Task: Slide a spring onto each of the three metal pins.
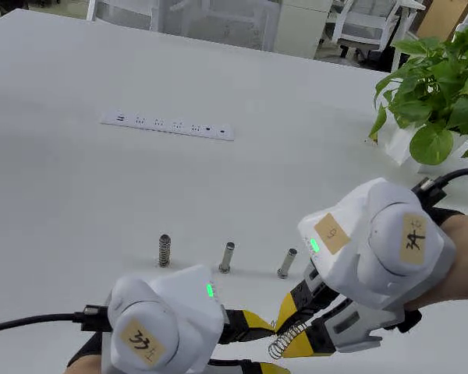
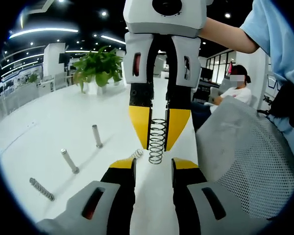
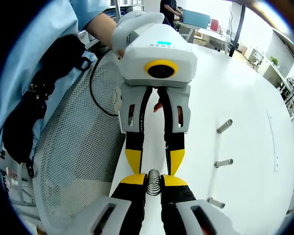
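Right tool (image 3: 154, 180) clamps a thin silver wire coil spring (image 3: 153, 182), on the near side of the bare middle steel pin (image 1: 227, 257); left tool (image 2: 153, 164) gapes. Spring seems light, squashy: hold one end gently.

- White shells and yellow-and-black jaws on the left tongs (image 2: 153, 166) and right tongs (image 3: 153, 180).
- Silver-grey spring (image 2: 157, 139) between the right tongs.
- Steel-grey pins (image 1: 227, 257) ahead of both tongs, on a plain white table (image 1: 101, 195).
- Green-leaved plant (image 1: 437, 93) beyond the right tongs.
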Available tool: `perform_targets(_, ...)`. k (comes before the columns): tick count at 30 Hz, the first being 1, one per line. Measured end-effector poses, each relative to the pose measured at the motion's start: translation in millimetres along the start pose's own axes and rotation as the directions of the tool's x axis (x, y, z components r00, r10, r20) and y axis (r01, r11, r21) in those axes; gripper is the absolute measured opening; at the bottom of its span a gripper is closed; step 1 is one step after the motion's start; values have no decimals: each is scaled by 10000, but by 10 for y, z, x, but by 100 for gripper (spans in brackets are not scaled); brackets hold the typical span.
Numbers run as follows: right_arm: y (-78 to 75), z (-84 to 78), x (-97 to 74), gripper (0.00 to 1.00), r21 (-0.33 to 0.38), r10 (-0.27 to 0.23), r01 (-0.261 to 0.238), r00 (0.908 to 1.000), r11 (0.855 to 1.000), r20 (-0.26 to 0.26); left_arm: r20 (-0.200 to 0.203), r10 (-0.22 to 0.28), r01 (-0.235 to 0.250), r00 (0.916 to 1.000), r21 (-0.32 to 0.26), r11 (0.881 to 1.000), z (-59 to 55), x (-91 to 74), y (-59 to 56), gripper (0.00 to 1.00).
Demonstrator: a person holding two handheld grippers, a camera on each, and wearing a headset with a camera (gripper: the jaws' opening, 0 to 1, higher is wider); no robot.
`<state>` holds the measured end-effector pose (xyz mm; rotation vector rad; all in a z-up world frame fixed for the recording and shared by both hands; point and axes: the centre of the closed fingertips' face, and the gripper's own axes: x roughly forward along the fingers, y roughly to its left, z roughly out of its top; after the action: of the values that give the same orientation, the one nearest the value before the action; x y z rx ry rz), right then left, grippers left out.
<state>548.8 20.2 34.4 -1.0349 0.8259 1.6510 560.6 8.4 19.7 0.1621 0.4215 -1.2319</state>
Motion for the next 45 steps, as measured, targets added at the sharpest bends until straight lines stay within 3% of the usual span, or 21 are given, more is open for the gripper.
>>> perform_targets(7, -31, -25, 12, 7, -54, 26, -27, 9999, 10000, -147, 11, 759, -757, 9971, -665, 9949, -99, -139, 159, 47)
perform_targets(11, -46, -19, 13, 7, -114, 52, -54, 9998, 9999, -184, -104, 1368, -1371, 9905, -954, 9860, -173, -255, 279, 63)
perform_targets(18, -90, -5, 17, 7, -244, 82, -89, 9996, 9997, -277, -82, 2609, -2589, 9653, -1582, 9529, -263, -513, 533, 85)
perform_targets(19, -101, -4, 13, 7, -261, 81, -88, 9996, 9996, -286, -128, 2898, -2876, 9570, -1723, 9421, -285, -560, 587, 88)
perform_targets(24, -147, -7, -10, 7, -339, 81, -94, 9993, 9994, -371, -236, 3445, -3428, 9385, -1855, 9209, -341, -706, 716, 98)
perform_targets(29, -205, -10, -35, 7, -427, 50, -70, 9989, 9991, -460, -475, 3835, -3849, 9223, -2018, 9006, -407, -825, 804, 99)
perform_targets(45, -519, -62, -119, 7, -881, -194, 100, 9941, 9961, -1071, -1024, 4483, -4598, 8880, -2175, 8610, -586, -1079, 856, 99)
